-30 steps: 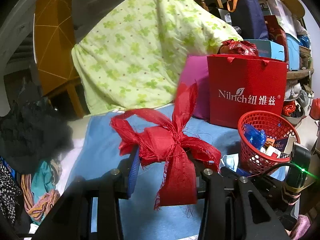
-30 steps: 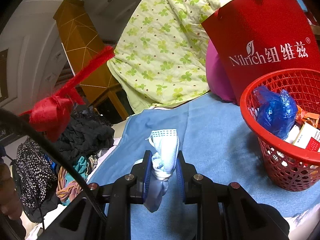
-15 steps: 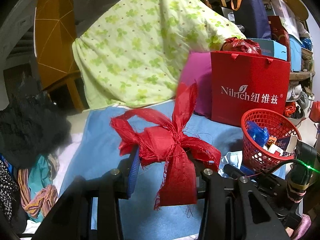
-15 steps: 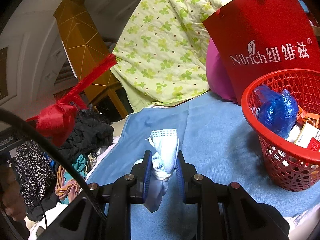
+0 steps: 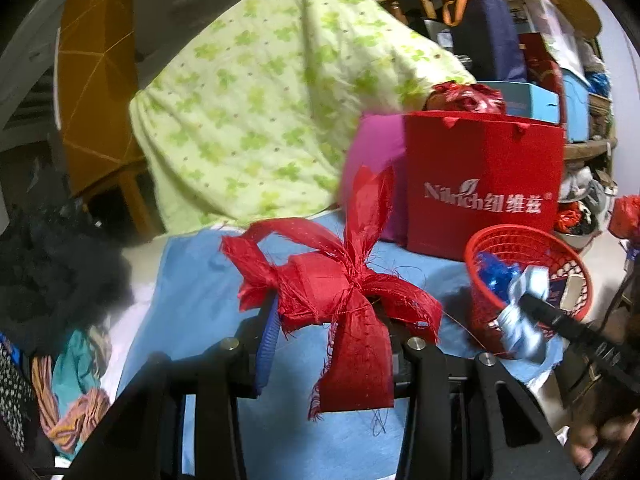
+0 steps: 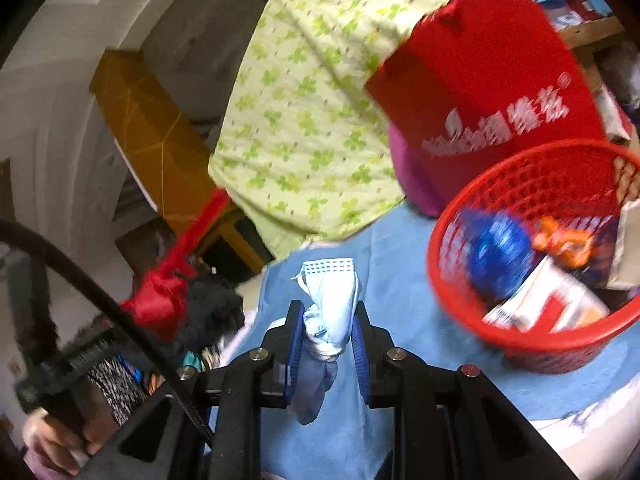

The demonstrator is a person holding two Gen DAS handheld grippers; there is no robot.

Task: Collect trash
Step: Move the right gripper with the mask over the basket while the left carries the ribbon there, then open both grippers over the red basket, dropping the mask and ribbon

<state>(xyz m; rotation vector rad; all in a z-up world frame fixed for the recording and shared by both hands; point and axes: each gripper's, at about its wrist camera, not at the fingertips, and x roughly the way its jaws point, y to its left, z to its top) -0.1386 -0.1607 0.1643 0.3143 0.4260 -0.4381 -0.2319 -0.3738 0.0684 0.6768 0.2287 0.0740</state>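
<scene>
The left gripper point(image 5: 334, 332) is clamped on a frayed red fabric ribbon bow point(image 5: 340, 288), held above the light blue cloth point(image 5: 200, 280) spread over the surface. The right gripper point(image 6: 326, 340) pinches a crumpled pale blue face mask point(image 6: 328, 308) beside the round red plastic mesh basket point(image 6: 500, 340); in the left view that mask point(image 5: 524, 304) is at the basket's near rim. The basket already holds a crinkled blue plastic wrapper point(image 6: 496, 256) and a white-and-red carton point(image 6: 552, 300), and stands in front of a red paper shopping bag point(image 5: 480, 184)

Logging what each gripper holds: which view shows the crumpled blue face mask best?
The right wrist view: the face mask sits centred and fairly sharp, pinched in the right gripper. The left wrist view shows it only as a blurred shape beside the red basket.
</scene>
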